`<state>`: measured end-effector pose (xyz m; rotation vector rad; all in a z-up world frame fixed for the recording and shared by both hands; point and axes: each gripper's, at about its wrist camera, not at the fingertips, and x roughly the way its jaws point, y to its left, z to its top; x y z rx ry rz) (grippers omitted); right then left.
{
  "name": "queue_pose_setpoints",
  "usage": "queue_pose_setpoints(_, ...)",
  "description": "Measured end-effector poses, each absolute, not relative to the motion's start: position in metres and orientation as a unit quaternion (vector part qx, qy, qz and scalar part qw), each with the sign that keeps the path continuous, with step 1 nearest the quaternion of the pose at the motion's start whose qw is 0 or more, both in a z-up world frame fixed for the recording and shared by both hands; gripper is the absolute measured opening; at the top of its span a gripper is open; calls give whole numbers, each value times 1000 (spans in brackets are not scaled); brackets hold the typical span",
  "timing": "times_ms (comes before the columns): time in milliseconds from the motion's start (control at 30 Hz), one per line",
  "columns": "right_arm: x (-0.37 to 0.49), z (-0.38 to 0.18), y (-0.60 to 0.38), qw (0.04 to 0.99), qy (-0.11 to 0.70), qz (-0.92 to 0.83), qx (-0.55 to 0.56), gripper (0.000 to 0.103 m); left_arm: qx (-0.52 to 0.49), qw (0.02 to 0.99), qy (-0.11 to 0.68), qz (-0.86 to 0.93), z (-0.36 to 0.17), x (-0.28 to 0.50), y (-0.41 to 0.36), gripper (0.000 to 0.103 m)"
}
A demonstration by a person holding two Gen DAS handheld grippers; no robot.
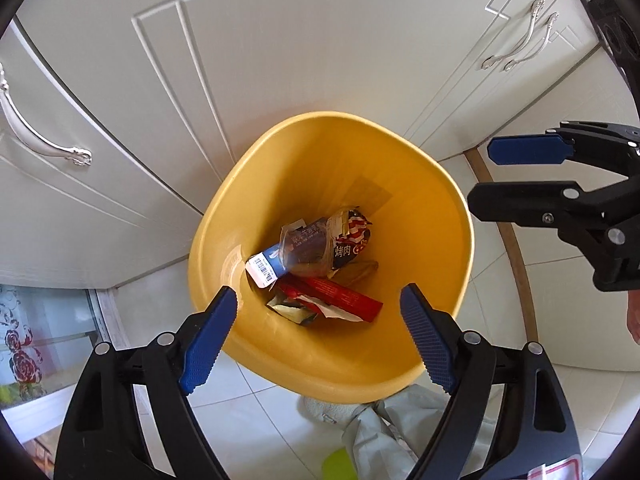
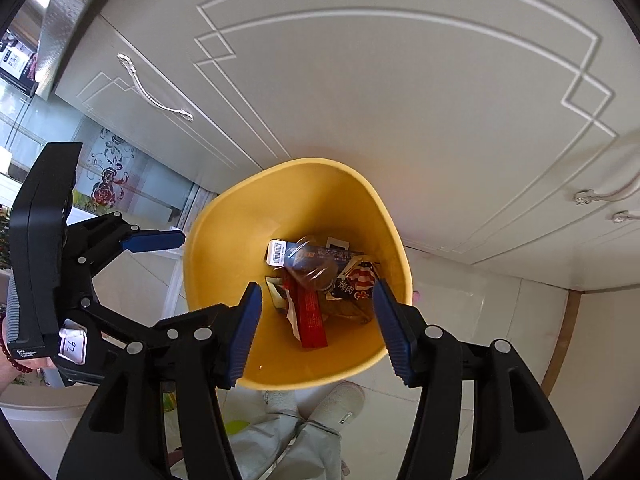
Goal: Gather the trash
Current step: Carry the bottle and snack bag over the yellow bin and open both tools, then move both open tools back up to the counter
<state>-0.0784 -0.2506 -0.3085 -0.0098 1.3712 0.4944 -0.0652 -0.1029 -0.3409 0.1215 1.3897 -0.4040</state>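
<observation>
The white cabinet doors (image 1: 280, 52) fill the space ahead of me, and the yellow bin (image 1: 432, 216) stands on the pale tiled floor (image 1: 560, 288) against them. Down at its bottom lies the trash: a red box (image 1: 344, 298), a blue barcoded carton (image 1: 280, 256) and a crumpled snack wrapper (image 1: 352, 236). My left gripper (image 1: 320, 330) hangs spread wide above the rim, pinching nothing. My right gripper (image 2: 316, 330) is spread too, empty.

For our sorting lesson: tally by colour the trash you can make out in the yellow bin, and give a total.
Red box: 1
Blue-and-white carton: 1
Dark snack bag: 1
Clear wrapper: 1
Total: 4 in the bin; scraps underneath are too jumbled to count.
</observation>
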Motion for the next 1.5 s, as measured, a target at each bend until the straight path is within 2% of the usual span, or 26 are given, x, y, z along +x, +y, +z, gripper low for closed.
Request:
queue_pose_setpoints(267,-89,-290,-255,753,620,221,-3,59,59,751,632,-179,-319,-69,-103,83)
queue_pose_setpoints(467,-101,-253,-260,763,610,215,5,59,52,756,630,-170,-284,-80,-100,83)
queue_pose_setpoints(967,-136,-82,-277,829,509,232,19,66,-41,830,547,-98,-119,-111,-81,88)
queue_pose_setpoints(1167,-128,-48,-265,846,478,238,2,67,-40,857,507,-81,-84,-90,-64,90)
queue_pose_setpoints(1500,-57,-29,-227,865,458,205,-4,69,-30,873,480,-82,-71,-11,-12,91)
